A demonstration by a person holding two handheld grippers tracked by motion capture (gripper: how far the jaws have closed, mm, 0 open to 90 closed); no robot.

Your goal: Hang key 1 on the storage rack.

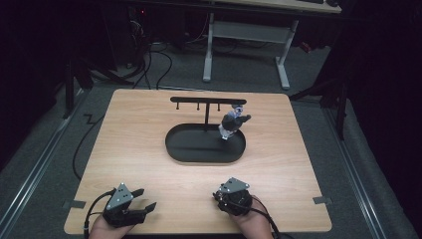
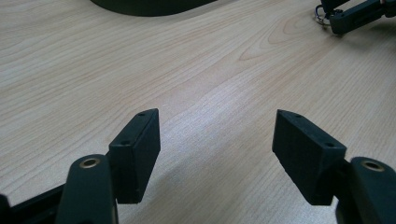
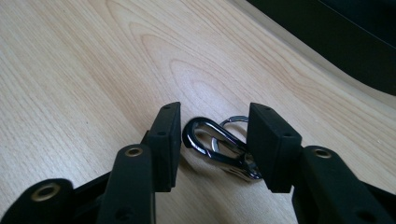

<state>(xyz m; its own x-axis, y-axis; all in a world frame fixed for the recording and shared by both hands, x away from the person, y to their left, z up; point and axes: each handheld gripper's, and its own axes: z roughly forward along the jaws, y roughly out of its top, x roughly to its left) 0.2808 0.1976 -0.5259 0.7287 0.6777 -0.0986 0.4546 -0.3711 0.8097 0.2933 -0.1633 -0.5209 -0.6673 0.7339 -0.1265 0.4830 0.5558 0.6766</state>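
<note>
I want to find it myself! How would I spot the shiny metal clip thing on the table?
Start at the wooden table and go to its near edge, right of the middle, in front of the black oval tray. There the right gripper points down with its jaws either side of the clip. It is a dark, glossy metal carabiner with a small key ring, lying flat on the wood.

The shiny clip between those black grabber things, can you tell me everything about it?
The clip is a dark, shiny metal carabiner with a small silver ring hooked on it. It lies flat on the wooden table, between the right gripper and its two jaws. A gap shows on the left side; the other side is hidden.
</note>
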